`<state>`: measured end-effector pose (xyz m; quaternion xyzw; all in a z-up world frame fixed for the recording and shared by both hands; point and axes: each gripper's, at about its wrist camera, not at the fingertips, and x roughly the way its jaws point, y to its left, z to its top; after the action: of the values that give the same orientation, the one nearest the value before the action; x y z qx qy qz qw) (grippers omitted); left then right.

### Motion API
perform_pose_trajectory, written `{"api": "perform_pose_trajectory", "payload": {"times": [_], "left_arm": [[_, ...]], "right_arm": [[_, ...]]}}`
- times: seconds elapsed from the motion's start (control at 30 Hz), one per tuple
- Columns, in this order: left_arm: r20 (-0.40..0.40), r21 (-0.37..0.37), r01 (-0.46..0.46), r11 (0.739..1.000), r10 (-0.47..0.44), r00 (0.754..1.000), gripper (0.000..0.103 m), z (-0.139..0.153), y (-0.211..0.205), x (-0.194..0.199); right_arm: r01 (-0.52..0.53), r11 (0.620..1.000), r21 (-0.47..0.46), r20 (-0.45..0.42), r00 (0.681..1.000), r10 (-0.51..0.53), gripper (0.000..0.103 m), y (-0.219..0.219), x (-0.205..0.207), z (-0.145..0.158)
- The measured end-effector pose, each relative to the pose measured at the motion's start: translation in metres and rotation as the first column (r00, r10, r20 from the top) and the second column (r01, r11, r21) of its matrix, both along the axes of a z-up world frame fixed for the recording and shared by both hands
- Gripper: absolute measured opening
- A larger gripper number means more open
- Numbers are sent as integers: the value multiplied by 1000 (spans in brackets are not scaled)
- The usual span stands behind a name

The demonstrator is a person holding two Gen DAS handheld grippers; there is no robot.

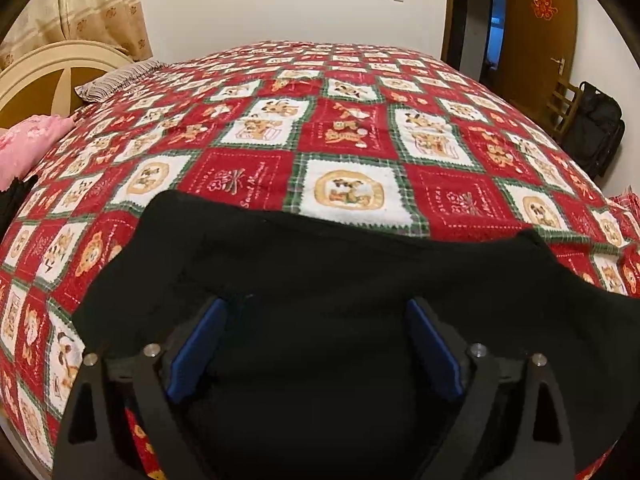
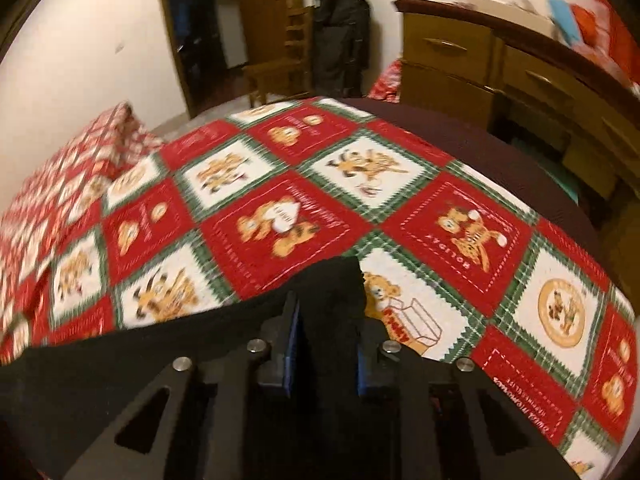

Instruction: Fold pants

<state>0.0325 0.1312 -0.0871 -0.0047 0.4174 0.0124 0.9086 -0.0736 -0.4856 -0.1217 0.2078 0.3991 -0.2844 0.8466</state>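
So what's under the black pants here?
The black pants lie on a red, white and green patchwork blanket that covers the bed. The part of the blanket beneath the cloth is hidden, so anything else under there cannot be seen.

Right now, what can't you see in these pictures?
- Left wrist view: the black pants run off the bottom edge; the left claw covers part.
- Right wrist view: pants corner between the right claw; grip unclear, blurred.
- Dresser top clutter: blurred.
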Motion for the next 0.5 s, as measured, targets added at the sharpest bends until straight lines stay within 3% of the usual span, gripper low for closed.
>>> {"api": "perform_pose_trajectory", "payload": {"times": [0.17,0.27,0.37,0.5], "left_arm": [[0,-3,-5,1000,5,1000,99,-1,1,2],[0,-3,-2,1000,2,1000,99,-1,1,2],[21,-31,6,1000,-5,1000,98,3,7,-3],[58,-51,-4,999,7,998,97,11,15,-10]], "right_arm": [[13,1000,-17,-23,1000,-13,47,-7,7,1],[39,996,-75,12,999,-38,48,8,-6,20],[-39,984,-173,49,998,48,48,58,-12,51],[-248,962,-118,104,960,260,48,150,10,69]]}}
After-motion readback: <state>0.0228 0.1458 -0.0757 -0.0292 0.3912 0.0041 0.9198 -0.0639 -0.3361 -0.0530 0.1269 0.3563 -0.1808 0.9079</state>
